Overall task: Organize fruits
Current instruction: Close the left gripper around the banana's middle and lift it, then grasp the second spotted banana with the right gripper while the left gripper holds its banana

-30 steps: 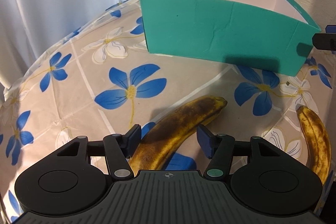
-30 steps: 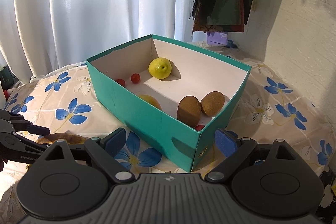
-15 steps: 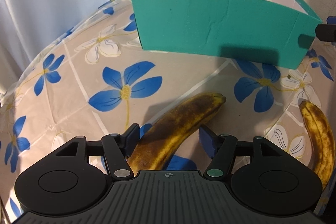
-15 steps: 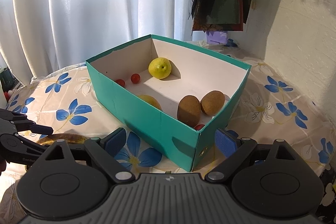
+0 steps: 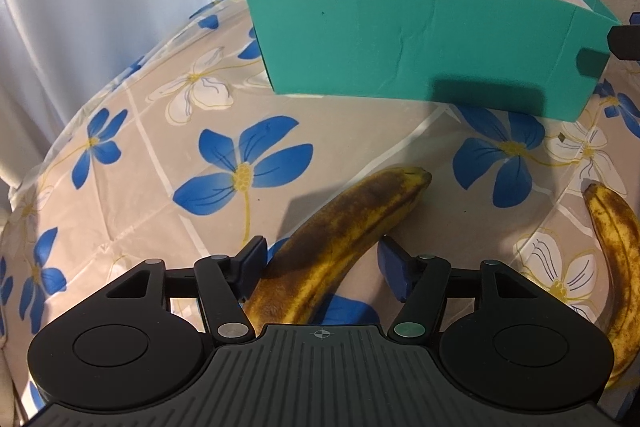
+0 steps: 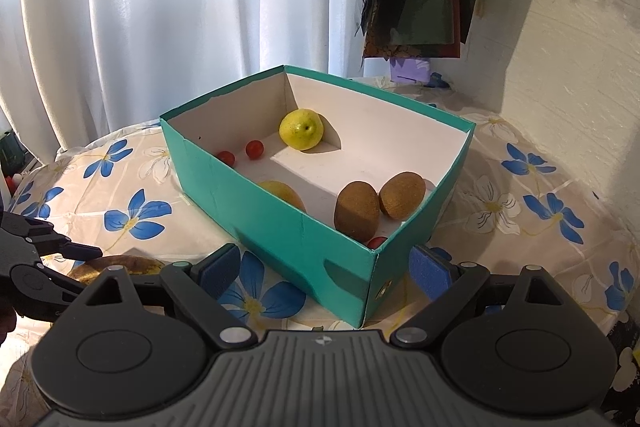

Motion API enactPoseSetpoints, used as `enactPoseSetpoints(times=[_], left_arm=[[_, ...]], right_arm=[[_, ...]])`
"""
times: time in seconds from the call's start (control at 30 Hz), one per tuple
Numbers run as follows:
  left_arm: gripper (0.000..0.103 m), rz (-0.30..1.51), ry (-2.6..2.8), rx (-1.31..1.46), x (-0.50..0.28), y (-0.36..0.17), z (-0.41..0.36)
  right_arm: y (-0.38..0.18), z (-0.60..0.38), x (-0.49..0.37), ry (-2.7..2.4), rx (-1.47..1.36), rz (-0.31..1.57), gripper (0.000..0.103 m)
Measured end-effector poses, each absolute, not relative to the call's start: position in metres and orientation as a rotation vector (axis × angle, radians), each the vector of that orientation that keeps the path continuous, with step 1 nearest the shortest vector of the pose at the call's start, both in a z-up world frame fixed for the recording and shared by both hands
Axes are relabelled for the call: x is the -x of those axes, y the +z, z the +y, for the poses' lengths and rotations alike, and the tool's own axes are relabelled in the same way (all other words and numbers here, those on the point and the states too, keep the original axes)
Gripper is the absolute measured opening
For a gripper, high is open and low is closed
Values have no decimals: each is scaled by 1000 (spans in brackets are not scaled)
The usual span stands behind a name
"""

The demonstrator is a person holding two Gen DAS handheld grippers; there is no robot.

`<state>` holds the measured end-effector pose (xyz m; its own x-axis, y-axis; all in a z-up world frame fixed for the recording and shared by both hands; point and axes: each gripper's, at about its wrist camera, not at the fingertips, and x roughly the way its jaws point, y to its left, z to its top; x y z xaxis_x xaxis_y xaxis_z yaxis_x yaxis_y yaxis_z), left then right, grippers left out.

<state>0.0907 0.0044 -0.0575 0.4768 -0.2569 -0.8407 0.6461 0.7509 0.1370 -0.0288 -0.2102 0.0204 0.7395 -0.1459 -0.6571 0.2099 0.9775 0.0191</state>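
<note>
- A brown-spotted banana [image 5: 340,239] lies on the flowered tablecloth [image 5: 132,147], on the near side of the teal box [image 5: 400,39], its tip pointing toward the box's long wall.
- The left gripper [image 5: 322,265] straddles this banana: the left pad is right against the peel, the right pad stands clear of it with a gap, and the jaws are closing, roughly half spread, not gripping it.
- A second banana [image 5: 618,259] lies apart, to the right of the first, also short of the box.
- Inside the box: a yellow pear-like fruit [image 6: 301,129] near the far corner, two small red fruits [image 6: 254,149] by the left wall, two kiwis [image 6: 357,210] toward the near right corner, another yellow fruit [image 6: 282,192] against the near wall.
- The right gripper [image 6: 326,273] hangs before the box's near corner, jaws spread wide, nothing between them but that corner, untouched.
- A white curtain [image 6: 160,7] hangs behind the box.
</note>
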Motion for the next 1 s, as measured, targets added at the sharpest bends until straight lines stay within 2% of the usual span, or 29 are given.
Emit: enactPoseSetpoints(times=[0.23,0.3,0.37,0.47,1.0], left_arm=[[63,935,-571,-443,-96,-58,6],[59,924,-561,-457,-94,-58,5],[48,911,-533,-472,-92,-57,3],[41,933,-486,-430,-96,-53,6],[41,871,-360,-278,-72,4,11]], right_arm=[[22,-209,28,-201,-85,710,92],[23,-210,28,-206,-87,710,92],[23,-210,28,-210,-86,710,92],[25,-211,30,-214,-83,708,92],[27,-212,42,-236,-66,713,92]])
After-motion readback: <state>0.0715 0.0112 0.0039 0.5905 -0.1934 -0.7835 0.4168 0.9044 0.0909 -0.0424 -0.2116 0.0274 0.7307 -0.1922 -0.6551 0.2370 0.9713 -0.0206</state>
